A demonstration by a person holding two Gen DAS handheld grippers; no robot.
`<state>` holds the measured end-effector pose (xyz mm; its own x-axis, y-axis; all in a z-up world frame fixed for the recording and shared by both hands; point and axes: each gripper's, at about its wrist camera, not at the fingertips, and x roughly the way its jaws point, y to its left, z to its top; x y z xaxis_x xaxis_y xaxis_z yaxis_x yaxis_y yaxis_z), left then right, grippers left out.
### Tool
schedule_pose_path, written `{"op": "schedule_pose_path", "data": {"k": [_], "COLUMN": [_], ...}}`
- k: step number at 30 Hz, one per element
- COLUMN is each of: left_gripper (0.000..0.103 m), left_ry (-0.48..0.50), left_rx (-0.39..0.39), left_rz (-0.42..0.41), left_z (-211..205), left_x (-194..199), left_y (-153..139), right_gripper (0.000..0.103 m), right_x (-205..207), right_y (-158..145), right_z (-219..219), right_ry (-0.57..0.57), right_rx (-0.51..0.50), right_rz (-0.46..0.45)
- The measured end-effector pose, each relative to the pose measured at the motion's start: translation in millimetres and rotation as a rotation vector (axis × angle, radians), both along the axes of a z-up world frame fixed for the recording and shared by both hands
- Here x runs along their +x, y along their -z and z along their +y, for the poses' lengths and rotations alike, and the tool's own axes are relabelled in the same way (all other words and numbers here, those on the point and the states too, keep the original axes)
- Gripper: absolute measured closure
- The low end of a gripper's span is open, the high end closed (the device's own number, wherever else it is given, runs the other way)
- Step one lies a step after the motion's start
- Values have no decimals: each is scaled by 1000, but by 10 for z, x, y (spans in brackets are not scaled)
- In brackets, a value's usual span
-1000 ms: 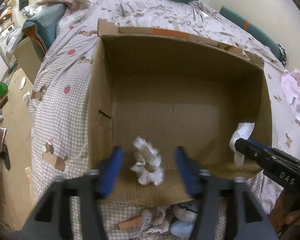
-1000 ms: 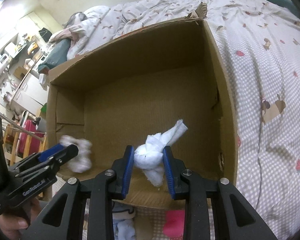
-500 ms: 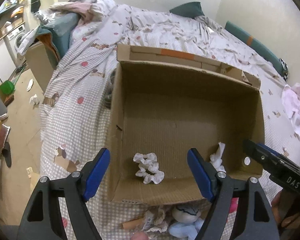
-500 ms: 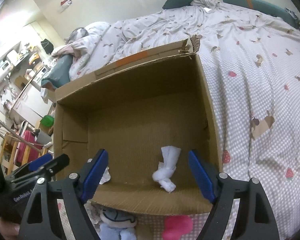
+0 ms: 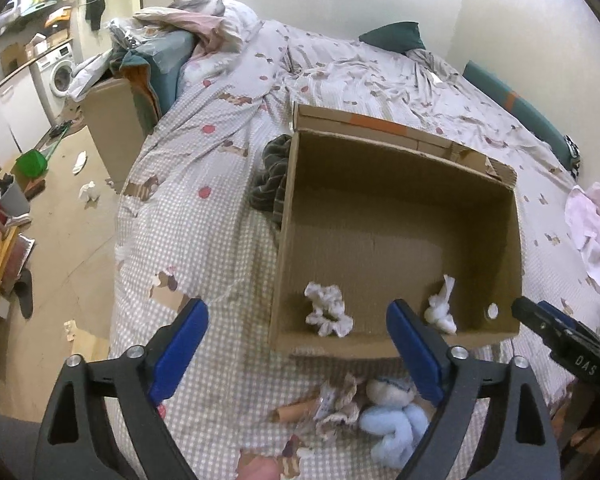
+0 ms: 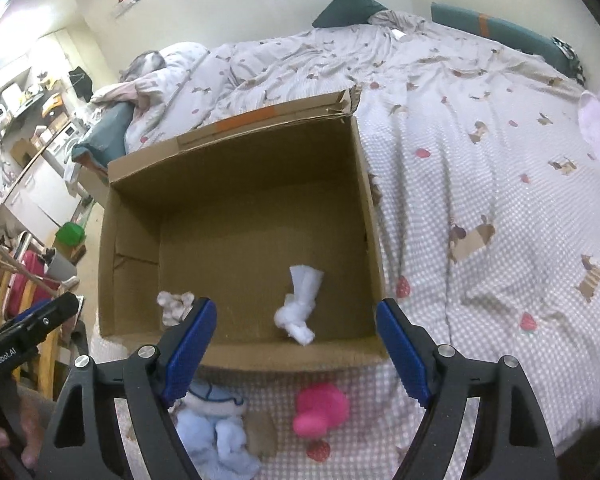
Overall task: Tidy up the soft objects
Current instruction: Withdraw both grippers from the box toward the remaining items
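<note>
An open cardboard box (image 5: 380, 184) stands on the checked bed cover. A white frilly scrunchie (image 5: 326, 314) and a knotted white cloth (image 5: 442, 312) lie loose on its floor near the front wall. My left gripper (image 5: 296, 340) hangs above the box's front left corner, its jaws opening with nothing between them. My right gripper (image 6: 296, 332) stands open and empty over the front wall of the box (image 6: 240, 176), above the knotted cloth (image 6: 298, 308); the scrunchie (image 6: 174, 306) lies to its left. A light blue plush (image 6: 216, 424) and a pink toy (image 6: 320, 408) lie in front of the box.
A lacy cloth (image 5: 336, 404) lies beside the blue plush (image 5: 396, 416). A dark striped garment (image 5: 272, 184) rests against the box's left side. Pale pink clothes (image 5: 592, 232) lie on the bed to the right. The bed's edge drops to a cluttered floor (image 5: 60, 208) on the left.
The right gripper let go of the knotted cloth and the left widened around the scrunchie; both items now lie in the box. Both grippers pulled back and up.
</note>
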<state>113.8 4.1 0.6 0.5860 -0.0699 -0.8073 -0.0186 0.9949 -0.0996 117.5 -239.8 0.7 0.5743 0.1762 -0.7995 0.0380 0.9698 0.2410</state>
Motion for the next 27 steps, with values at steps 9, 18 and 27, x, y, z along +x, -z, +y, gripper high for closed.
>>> {"op": "schedule_pose_path", "data": {"k": [9, 18, 27], "left_gripper": [1, 1, 1], "left_ry": [-9, -27, -102], "left_rx": [22, 25, 27], "left_rz": [4, 70, 127], "left_z": [103, 150, 288], "left_x": [-330, -583, -556], "left_y": [15, 207, 387], "right_gripper": [16, 16, 16], "right_x": [-259, -457, -536], "right_y": [40, 96, 74], "right_z": [79, 25, -338], "right_ry": [-45, -18, 63], "right_rx": [3, -25, 38], "right_rz": [42, 53, 41]}}
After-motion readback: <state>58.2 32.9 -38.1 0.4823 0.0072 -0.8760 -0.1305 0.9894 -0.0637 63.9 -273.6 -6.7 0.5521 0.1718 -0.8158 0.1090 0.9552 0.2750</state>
